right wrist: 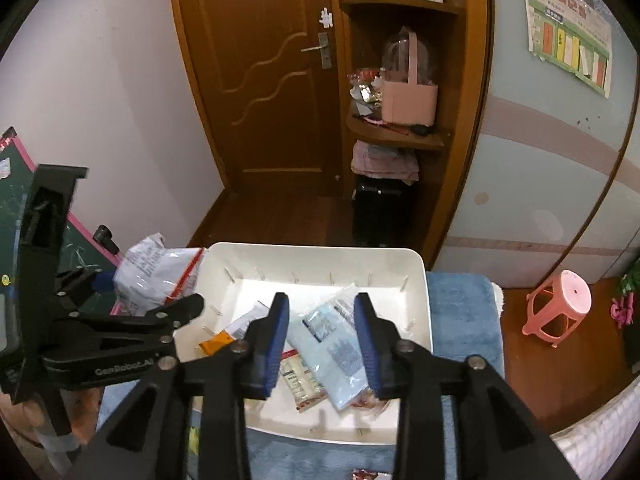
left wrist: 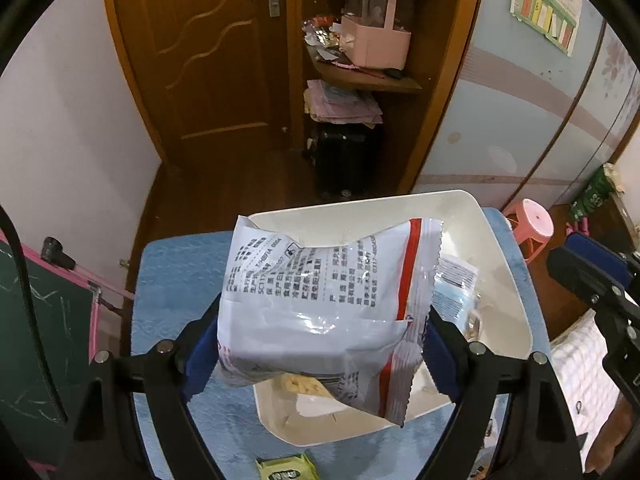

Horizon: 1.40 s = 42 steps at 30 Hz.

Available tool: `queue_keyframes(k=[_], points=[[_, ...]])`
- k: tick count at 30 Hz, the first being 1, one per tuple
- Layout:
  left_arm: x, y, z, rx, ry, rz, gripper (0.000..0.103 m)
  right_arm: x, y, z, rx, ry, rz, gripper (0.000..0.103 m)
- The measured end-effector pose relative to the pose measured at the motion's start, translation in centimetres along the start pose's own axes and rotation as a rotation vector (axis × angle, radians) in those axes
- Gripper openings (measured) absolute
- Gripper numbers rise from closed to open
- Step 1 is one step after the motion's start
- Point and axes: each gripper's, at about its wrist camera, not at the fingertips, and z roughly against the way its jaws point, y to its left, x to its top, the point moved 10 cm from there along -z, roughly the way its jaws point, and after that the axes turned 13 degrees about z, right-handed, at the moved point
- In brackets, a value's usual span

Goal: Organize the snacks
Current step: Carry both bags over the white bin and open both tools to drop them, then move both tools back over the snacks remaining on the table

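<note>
My left gripper (left wrist: 320,340) is shut on a large white snack bag (left wrist: 320,308) with black print and a red stripe, held above the left part of the white tray (left wrist: 516,300). The bag (right wrist: 152,272) also shows in the right wrist view, beside the tray's left rim (right wrist: 424,280). My right gripper (right wrist: 322,312) is open and empty above the tray. Under it lie a light blue packet (right wrist: 328,344), a red-and-white packet (right wrist: 298,380) and an orange packet (right wrist: 216,346).
The tray stands on a blue cloth-covered table (left wrist: 180,280). A yellow-green packet (left wrist: 286,468) lies on the cloth near me. A pink stool (right wrist: 560,304) stands at the right, a green chalkboard (left wrist: 40,320) at the left. A wooden door (right wrist: 272,80) and shelf with a pink basket (right wrist: 408,100) are behind.
</note>
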Motion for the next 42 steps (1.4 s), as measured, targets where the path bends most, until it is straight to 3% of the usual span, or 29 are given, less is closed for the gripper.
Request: queue_keyframes(k=[4,6,7,8,17,28,35,42], points=[[-0.8,-0.1,-0.7,-0.014,0.068,0.009,0.087,-0.1,0.2,0.5,0.010,-0.005,-0.002,0.035],[-0.7,0.2,-0.9,-0.002,0.059,0.019,0.089,-0.1,0.1,0.7,0.007,-0.008,-0.003,0.035],[-0.7,0.2,-0.9,-0.001,0.054,0.021,0.092,-0.2,0.0,0.9,0.008,-0.011,-0.009,0.035],[-0.6,0.2,-0.8,-0.004,0.046,0.022,0.103,-0.3,-0.1,0.9,0.011,-0.013,-0.015,0.035],[-0.5,-0.1,0.5,-0.006,0.004,0.004,0.103,-1.0,-0.6,1.4,0.015,-0.019,-0.039,0.035],[-3.0,-0.3,3.8,-0.020,0.003,-0.026,0.103,-3.0,-1.1,4.5,0.001,-0.018,-0.053,0.035],[-6.0,-0.6,7.1,-0.047,-0.008,-0.057,0.103,-4.9,-1.4,8.0,-0.002,-0.028,-0.056,0.035],[-11.2,-2.0,10.4,-0.102,-0.010,-0.121,0.103,-9.1,-1.0,10.8,0.015,-0.016,-0.047,0.035]])
